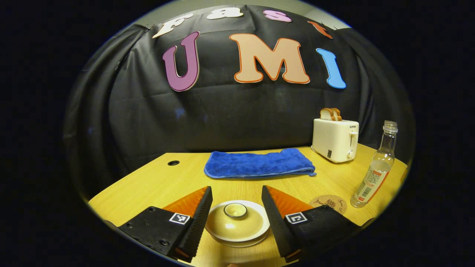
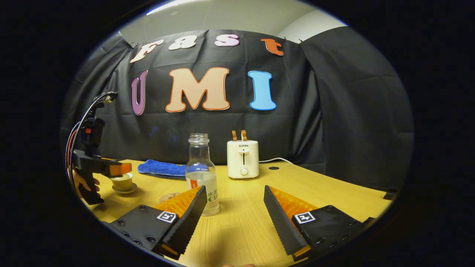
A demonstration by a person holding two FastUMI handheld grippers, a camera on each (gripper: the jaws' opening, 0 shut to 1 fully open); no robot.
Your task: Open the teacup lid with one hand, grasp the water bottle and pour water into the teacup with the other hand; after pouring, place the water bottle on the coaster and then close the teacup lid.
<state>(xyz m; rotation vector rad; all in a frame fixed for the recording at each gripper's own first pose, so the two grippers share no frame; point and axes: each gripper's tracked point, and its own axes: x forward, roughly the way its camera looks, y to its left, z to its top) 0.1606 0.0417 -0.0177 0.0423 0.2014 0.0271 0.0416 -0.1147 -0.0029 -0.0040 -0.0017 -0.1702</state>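
Left gripper (image 1: 236, 207) wide open, straddling lidded teacup (image 1: 237, 221) bottom centre, not touching. Right gripper (image 2: 235, 204) wide open; water bottle (image 2: 202, 174) centre-left beside left finger. Coaster (image 1: 328, 203), blue towel (image 1: 258, 163), toaster (image 1: 335, 139) behind.

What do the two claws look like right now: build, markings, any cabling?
Each claw, left claw and right claw, has two wedge-shaped ribbed fingers on black bolted blocks, each bearing a square black-and-white tag. In the right gripper view the left claw carries a black camera mast with looping red and black cables.
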